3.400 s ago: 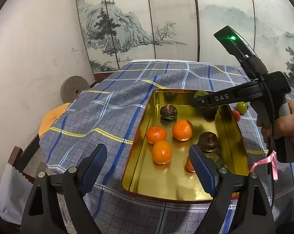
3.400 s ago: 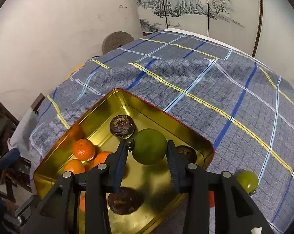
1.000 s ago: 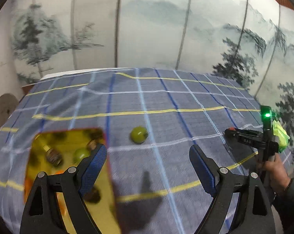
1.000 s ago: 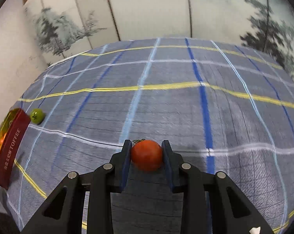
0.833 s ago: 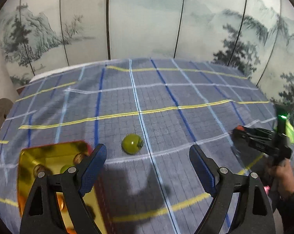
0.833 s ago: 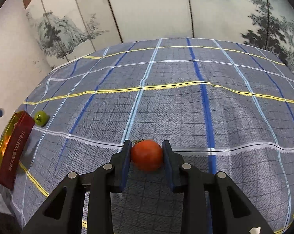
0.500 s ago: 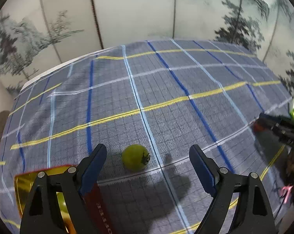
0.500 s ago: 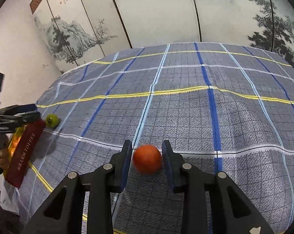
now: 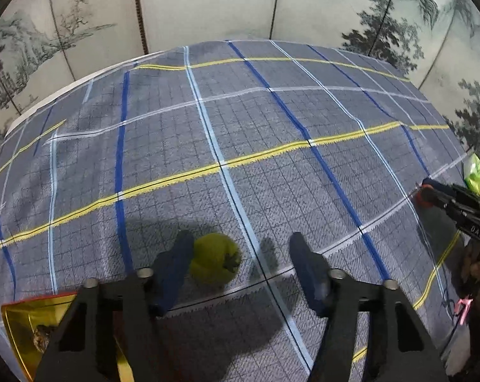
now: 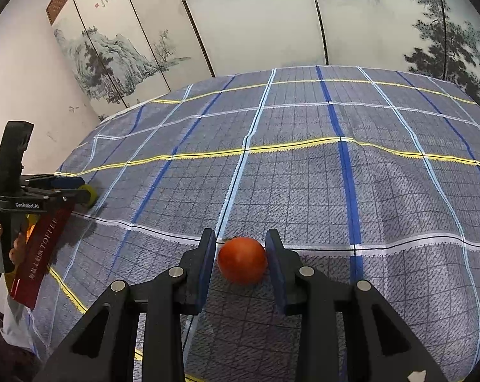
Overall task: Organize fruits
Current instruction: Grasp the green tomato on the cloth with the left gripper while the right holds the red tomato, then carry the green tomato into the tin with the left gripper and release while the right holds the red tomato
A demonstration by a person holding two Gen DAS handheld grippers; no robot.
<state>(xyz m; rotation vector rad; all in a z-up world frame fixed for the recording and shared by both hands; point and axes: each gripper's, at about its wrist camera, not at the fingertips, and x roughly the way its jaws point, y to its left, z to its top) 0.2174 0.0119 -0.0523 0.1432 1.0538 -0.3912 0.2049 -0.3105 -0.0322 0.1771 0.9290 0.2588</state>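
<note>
A green fruit [image 9: 215, 262] lies on the plaid tablecloth between my left gripper's [image 9: 240, 264] fingers, against the left finger; the jaws are wide open around it. It shows small in the right wrist view [image 10: 88, 194] too. A red fruit [image 10: 242, 260] rests on the cloth between my right gripper's [image 10: 240, 259] fingers, with small gaps on both sides. A corner of the gold tin [image 9: 20, 328] with a dark fruit [image 9: 42, 337] in it shows at lower left.
The tin's red side [image 10: 39, 254] marked TOFFEE sits at the table's left edge. The blue plaid cloth [image 10: 335, 175] covers the whole table. A painted folding screen [image 10: 240, 22] stands behind. The right gripper appears in the left wrist view [image 9: 456, 207] at far right.
My left gripper has moved forward and down so the green fruit now lies between its fingers. My right gripper has opened slightly, letting go of the red fruit on the cloth.
</note>
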